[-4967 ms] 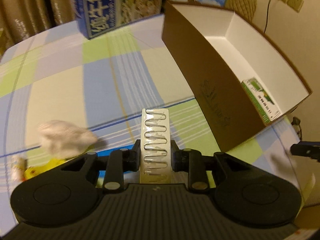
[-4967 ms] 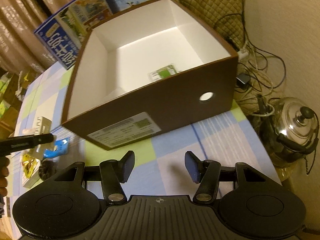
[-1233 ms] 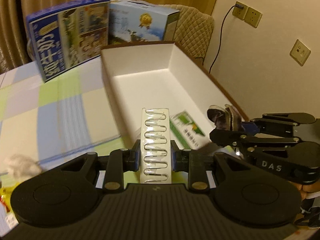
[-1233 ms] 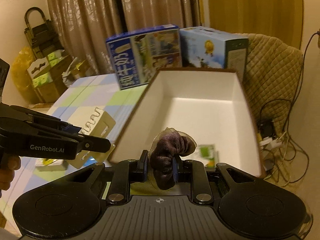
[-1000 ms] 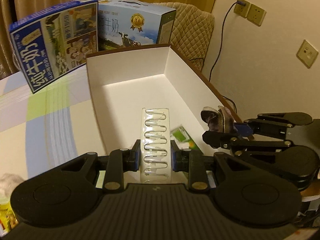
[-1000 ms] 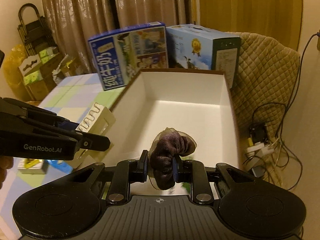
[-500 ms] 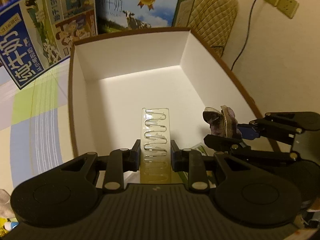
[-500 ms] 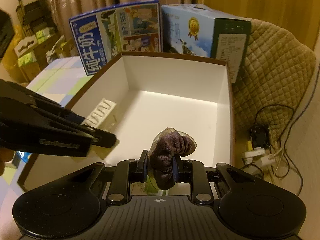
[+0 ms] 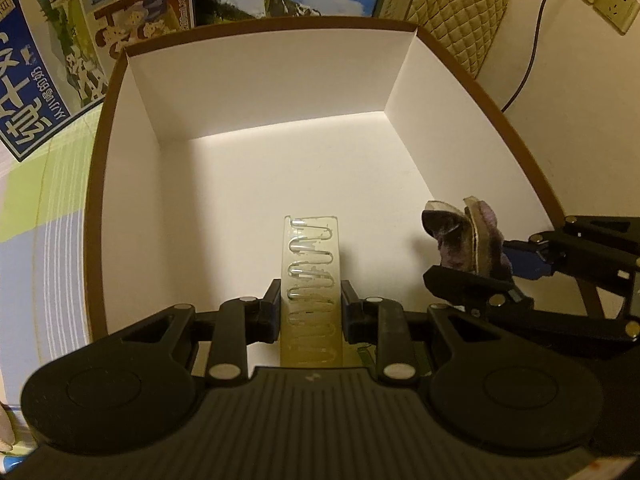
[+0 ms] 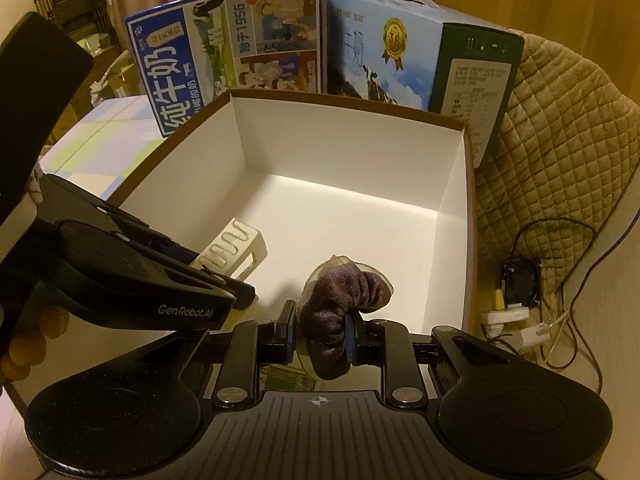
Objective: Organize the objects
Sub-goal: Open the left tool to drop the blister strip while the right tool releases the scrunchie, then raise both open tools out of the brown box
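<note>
My left gripper [image 9: 310, 312] is shut on a narrow white pack with a clear wavy blister front [image 9: 311, 280], held over the inside of a brown box with white walls [image 9: 256, 92]. In the right wrist view that pack [image 10: 230, 248] and the left gripper [image 10: 236, 292] hang low over the box floor at the left. My right gripper [image 10: 320, 336] is shut on a dark purple cloth bundle [image 10: 340, 300], also above the box [image 10: 344, 140]. The left wrist view shows the cloth [image 9: 468, 240] at the right. A green packet [image 10: 288, 380] peeks out below the right gripper.
Two milk cartons [image 10: 236, 52] [image 10: 408, 56] stand just behind the box. A quilted chair back [image 10: 560, 128] is to the right, with cables and a power strip [image 10: 520, 312] on the floor. Checked tablecloth [image 9: 44, 208] lies left of the box. A hand [image 10: 24, 344] holds the left tool.
Both grippers have moved forward and down over the open box, each keeping hold of its item. The box fills more of both views than before.
</note>
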`<state>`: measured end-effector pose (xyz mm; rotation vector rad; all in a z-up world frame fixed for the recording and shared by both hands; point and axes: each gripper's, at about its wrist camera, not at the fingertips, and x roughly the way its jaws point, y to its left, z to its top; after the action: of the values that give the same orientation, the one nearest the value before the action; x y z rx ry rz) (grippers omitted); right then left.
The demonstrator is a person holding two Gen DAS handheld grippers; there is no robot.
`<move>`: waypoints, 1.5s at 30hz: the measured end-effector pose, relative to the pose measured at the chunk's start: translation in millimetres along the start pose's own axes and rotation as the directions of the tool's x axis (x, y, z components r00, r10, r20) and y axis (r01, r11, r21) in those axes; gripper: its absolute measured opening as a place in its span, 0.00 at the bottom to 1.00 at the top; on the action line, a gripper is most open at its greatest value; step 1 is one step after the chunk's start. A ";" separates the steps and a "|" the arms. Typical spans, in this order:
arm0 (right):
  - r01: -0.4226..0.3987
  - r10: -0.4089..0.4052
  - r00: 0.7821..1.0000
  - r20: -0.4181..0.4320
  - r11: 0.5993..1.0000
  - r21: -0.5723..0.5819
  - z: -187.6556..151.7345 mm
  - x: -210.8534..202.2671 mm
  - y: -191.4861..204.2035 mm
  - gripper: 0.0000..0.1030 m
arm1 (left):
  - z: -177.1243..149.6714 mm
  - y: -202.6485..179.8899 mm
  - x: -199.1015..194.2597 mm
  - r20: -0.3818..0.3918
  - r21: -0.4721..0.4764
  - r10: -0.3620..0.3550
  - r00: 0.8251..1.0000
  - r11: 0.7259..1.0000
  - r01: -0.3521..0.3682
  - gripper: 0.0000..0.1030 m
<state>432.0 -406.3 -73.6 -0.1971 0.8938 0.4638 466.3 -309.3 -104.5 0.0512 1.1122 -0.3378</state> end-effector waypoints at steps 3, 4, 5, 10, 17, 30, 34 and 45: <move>0.001 -0.001 1.000 -0.002 1.000 0.002 0.6 1.6 -1.6 0.19 | 1.3 0.2 1.7 0.007 -0.003 -0.006 1.000 1.000 0.006 0.27; 0.001 -0.001 1.000 -0.001 1.000 0.002 1.0 2.0 -2.1 0.19 | 1.7 0.2 1.6 0.011 -0.004 0.000 1.000 1.000 0.000 0.33; 0.001 -0.001 1.000 -0.001 1.000 0.002 1.3 2.1 -2.3 0.19 | 2.3 0.3 1.1 0.016 -0.004 0.005 1.000 1.000 -0.005 0.35; -0.005 0.005 1.000 0.001 1.000 0.001 2.8 2.0 -2.5 0.20 | 5.0 3.4 -6.2 0.035 -0.006 0.004 0.999 1.000 -0.004 0.41; 0.012 -0.011 1.000 0.015 1.000 -0.014 3.8 3.2 0.9 0.24 | 7.8 4.7 -27.3 0.087 0.018 0.033 0.996 0.999 -0.035 0.51; 0.004 -0.003 0.999 0.038 1.000 -0.019 4.1 -14.9 3.8 0.50 | -1.0 13.4 -55.6 0.119 -0.009 0.033 0.992 0.999 -0.032 0.59; -0.007 0.007 0.999 0.049 1.000 -0.008 0.3 -25.5 7.2 0.50 | -6.9 14.0 -63.8 0.126 -0.010 0.030 0.992 1.000 -0.029 0.63; -0.031 0.025 0.997 0.073 0.996 0.083 -19.2 -65.2 17.1 0.50 | -32.8 15.1 -97.8 0.148 -0.021 0.028 0.989 0.999 -0.025 0.75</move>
<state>375.5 -417.9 -33.7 -0.0906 0.8448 0.4558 403.3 -264.6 -34.5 0.0230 0.9664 -0.3022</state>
